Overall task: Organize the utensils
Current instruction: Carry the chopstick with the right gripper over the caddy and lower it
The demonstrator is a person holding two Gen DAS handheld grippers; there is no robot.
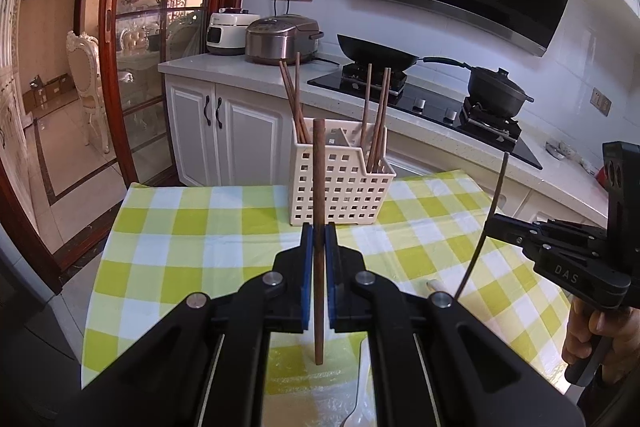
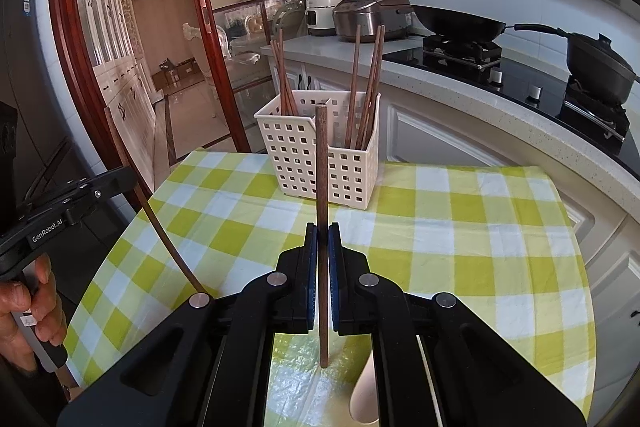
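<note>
the white slotted caddy (image 1: 340,173) is serving as the landmark here: it is standing at the far side of the checked tablecloth (image 1: 192,227), and both hands are working on the near side of it.

the left gripper (image 1: 319,251) is clamping a brown chopstick (image 1: 319,227) between its blue pads, the jaws nearly closed around the thin shaft. the stick is standing close to upright, its top crossing the caddy's front wall in the left wrist view and its lower end hanging clear above the cloth. the right gripper (image 2: 322,251) is doing the same with a second chopstick (image 2: 321,195), also nearly closed on it and also holding it almost vertical.

the caddy is lying straight ahead of each pair of jaws and beyond them, with other chopsticks (image 2: 366,83) already leaning in its two compartments. both sticks' long axes are already running up and down, matching the open top, so the coming move is probably a carry forward and over the rim, then a lowering. neither hand is looking clearly nearer; the left seems lined up with the left compartment, the right with the divider. a pale spoon (image 2: 362,395) is lying on the cloth, on the near side of the caddy, below the right gripper.
</note>
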